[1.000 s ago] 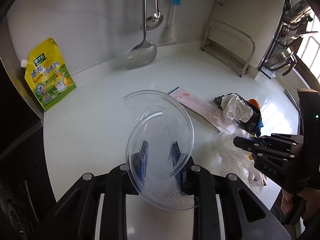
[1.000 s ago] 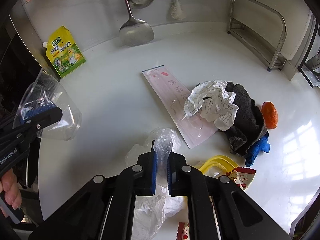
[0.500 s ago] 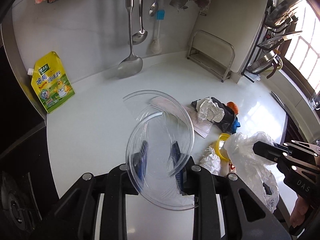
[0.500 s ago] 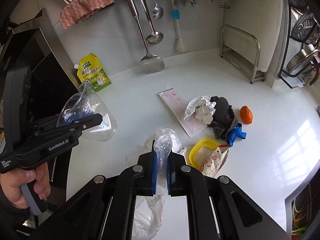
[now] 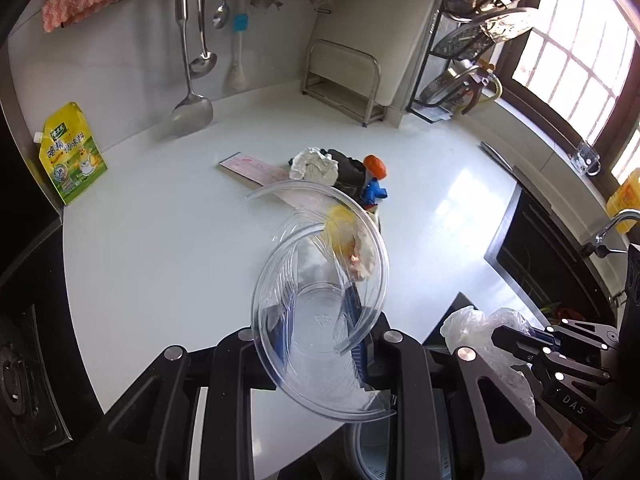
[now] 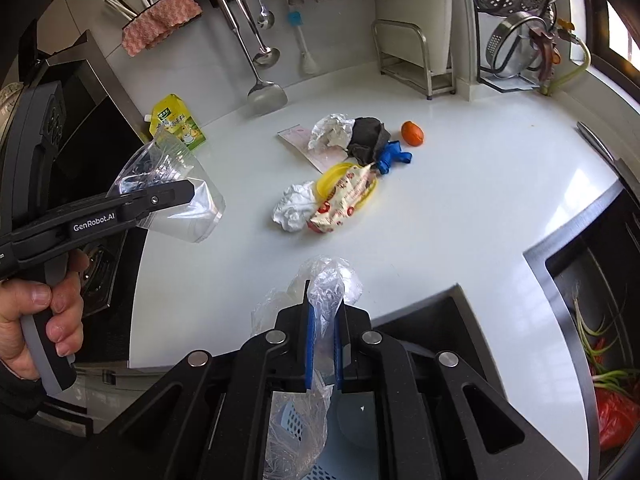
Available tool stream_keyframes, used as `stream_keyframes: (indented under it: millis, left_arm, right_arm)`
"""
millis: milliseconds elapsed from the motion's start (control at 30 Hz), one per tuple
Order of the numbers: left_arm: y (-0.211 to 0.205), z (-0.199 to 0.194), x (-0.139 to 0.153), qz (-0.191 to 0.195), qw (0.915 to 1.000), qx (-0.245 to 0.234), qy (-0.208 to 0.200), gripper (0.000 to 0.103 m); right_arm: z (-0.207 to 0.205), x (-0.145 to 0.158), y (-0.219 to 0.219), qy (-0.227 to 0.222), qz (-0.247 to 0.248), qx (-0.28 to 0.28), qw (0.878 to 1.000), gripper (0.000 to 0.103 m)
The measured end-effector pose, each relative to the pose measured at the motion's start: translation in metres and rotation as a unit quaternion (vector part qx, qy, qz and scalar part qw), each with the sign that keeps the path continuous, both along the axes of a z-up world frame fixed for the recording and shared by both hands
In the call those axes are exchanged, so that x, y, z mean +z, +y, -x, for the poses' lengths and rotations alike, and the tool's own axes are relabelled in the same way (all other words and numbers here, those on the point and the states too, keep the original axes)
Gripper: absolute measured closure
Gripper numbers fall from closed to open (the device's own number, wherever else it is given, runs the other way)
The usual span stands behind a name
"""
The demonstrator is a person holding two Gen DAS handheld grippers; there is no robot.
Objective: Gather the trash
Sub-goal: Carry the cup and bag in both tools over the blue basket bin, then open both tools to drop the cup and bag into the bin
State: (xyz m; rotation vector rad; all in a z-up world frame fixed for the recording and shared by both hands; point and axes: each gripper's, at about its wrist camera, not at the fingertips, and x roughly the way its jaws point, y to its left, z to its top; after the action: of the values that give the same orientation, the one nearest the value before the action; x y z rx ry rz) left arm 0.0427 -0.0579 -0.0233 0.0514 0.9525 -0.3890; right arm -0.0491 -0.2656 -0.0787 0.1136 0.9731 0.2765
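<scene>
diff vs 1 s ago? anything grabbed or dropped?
Both tongs pulled back and up from the white counter; the trash pile looks farther off. Nothing grabbed or dropped: left tongs still grip the clear plastic bowl, right tongs the crumpled clear plastic bag. Pile unmoved.

- This was a home kitchen: a white countertop point(image 6: 460, 184) ran along a wall.
- Ladles point(image 6: 264, 54) and a spatula point(image 5: 192, 110) hung from a rail.
- A rack held steel pots point(image 6: 516, 46).
- A sink point(image 6: 600, 320), probably, held green scraps.
</scene>
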Motion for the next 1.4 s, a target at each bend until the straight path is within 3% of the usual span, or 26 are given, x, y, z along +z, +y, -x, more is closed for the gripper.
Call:
stream_keyframes:
  millis: [333, 700, 833, 900, 933, 967, 1100, 1233, 1400]
  left_arm:
    - [-0.057, 0.063, -0.031, -0.006, 0.9981, -0.048, 0.037, 0.078]
    - [-0.101, 0.102, -0.1, -0.008, 0.9869, -0.1, 0.126, 0.075]
    - [-0.106, 0.107, -0.114, -0.006, 0.9843, -0.106, 0.141, 0.058]
    - [-0.107, 0.108, -0.119, -0.008, 0.9834, -0.109, 0.145, 0.054]
    - [-0.107, 0.108, -0.12, -0.01, 0.9836, -0.107, 0.145, 0.049]
    - [-0.107, 0.107, -0.12, -0.011, 0.9839, -0.106, 0.144, 0.048]
    - [-0.105, 0.104, -0.119, -0.01, 0.9837, -0.108, 0.144, 0.038]
    - [-0.102, 0.098, -0.114, 0.001, 0.9837, -0.104, 0.146, 0.027]
    - [-0.097, 0.09, -0.104, 0.003, 0.9852, -0.1, 0.139, 0.024]
  right_arm:
    - [0.064, -0.039, -0.039, 0.043, 0.016, -0.012, 0.999, 0.096]
    - [0.091, -0.083, -0.05, 0.088, 0.052, -0.012, 0.995, 0.096]
    - [0.095, -0.092, -0.05, 0.097, 0.068, -0.008, 0.993, 0.094]
    - [0.096, -0.096, -0.051, 0.105, 0.068, -0.007, 0.992, 0.082]
    - [0.097, -0.096, -0.052, 0.104, 0.068, -0.009, 0.992, 0.068]
    - [0.099, -0.096, -0.052, 0.1, 0.071, -0.011, 0.992, 0.062]
    - [0.099, -0.099, -0.056, 0.108, 0.067, -0.017, 0.992, 0.055]
    - [0.097, -0.096, -0.057, 0.106, 0.062, -0.022, 0.992, 0.055]
    - [0.091, -0.085, -0.057, 0.092, 0.055, -0.031, 0.994, 0.055]
